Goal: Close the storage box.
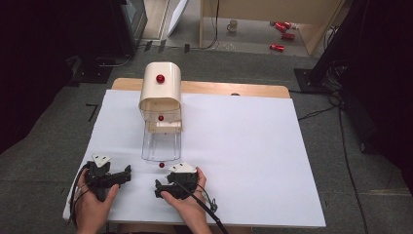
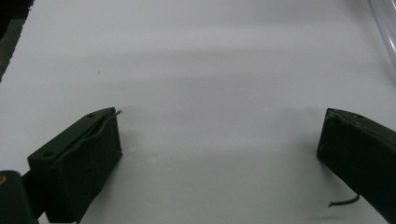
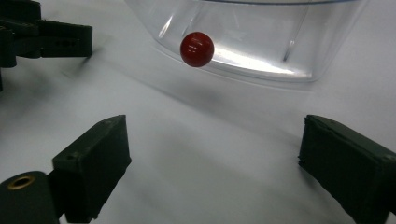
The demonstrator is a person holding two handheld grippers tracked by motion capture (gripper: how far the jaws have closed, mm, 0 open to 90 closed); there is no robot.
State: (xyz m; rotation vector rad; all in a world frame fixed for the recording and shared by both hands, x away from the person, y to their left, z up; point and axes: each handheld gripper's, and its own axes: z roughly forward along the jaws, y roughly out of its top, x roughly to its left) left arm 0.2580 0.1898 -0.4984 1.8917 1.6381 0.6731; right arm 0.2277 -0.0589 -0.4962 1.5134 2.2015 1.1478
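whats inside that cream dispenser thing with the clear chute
One red ball shows inside the cream dispenser, in the opening under its hood. The opaque hood hides whatever sits higher up. The clear chute itself holds nothing; another red ball lies just outside its lip.

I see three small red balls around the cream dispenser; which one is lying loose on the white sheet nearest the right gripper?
The red ball beside the clear tray, just ahead of the right gripper. The other two sit on the dispenser.

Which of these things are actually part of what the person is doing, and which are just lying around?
In use:
- red ball, on the sheet just outside the clear tray
- clear tray
- cream dispenser
- right gripper, open, facing the ball

Lying about:
- red cans on the floor
- mug
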